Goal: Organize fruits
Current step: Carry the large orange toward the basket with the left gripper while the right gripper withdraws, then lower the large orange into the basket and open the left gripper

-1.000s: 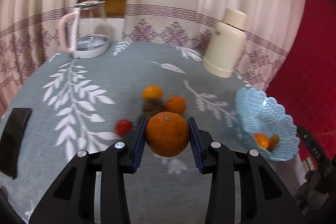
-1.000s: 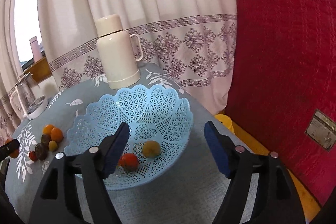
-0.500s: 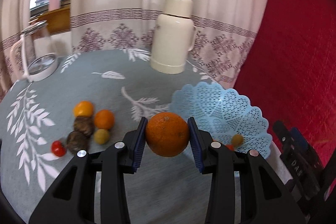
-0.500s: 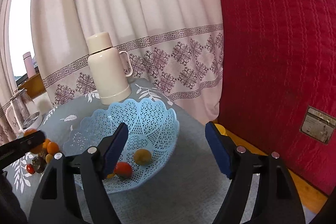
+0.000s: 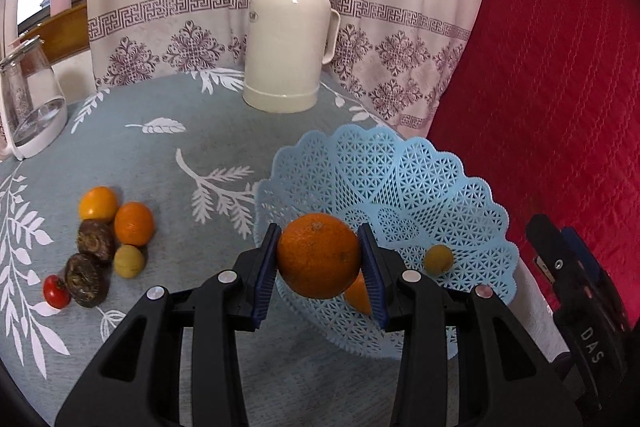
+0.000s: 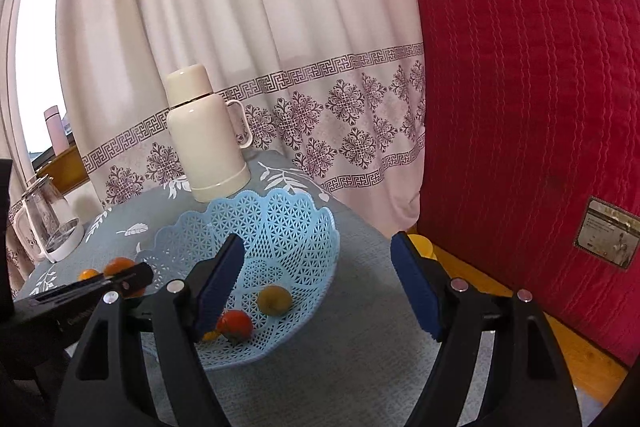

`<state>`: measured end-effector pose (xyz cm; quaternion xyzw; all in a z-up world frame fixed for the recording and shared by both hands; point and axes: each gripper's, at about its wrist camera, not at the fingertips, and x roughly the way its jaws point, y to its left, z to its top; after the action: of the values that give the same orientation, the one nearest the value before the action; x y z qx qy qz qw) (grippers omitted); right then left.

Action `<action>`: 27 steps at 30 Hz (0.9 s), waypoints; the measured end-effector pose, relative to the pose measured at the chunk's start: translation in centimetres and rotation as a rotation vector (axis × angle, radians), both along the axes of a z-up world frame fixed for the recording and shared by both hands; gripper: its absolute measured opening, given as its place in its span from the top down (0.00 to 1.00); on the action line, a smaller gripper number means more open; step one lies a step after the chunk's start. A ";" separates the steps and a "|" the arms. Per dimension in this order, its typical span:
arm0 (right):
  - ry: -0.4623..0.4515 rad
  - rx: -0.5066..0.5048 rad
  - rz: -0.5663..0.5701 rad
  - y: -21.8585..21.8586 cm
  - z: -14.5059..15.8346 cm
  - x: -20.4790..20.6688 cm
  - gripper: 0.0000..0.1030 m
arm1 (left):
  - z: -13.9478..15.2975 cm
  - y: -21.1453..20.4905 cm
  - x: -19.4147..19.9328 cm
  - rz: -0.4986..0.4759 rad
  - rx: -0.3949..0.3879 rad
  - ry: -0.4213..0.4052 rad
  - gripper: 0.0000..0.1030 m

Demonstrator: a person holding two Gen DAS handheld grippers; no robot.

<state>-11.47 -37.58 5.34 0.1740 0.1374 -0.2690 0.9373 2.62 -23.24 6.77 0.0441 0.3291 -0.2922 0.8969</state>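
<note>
While left claw (image 5: 319, 255) grips orange (image 5: 318, 254), above basket (image 5: 472, 195) rim, right claw (image 6: 318, 287) agape.

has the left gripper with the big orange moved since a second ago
Yes. The left gripper, shut on the big orange, moved from above the loose fruit to over the blue basket.

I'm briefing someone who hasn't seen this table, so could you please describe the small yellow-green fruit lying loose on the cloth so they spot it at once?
Start at the cream thermos at the back of the grey leaf-print tablecloth, then look to the fruit cluster left of the blue lattice basket. The yellow-green fruit lies just below the small orange, beside two dark brown wrinkled fruits. It is the cluster's only pale, smooth one.
</note>
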 end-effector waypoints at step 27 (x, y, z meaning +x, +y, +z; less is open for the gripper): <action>0.001 -0.010 -0.002 -0.1 0.1 0.1 0.23 | 1.4 4.5 0.8 0.135 -0.033 -0.057 0.16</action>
<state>-11.33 -37.66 5.44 0.1694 0.1366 -0.2709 0.9377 3.45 -18.73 8.19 0.0154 0.3009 -0.2350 0.9241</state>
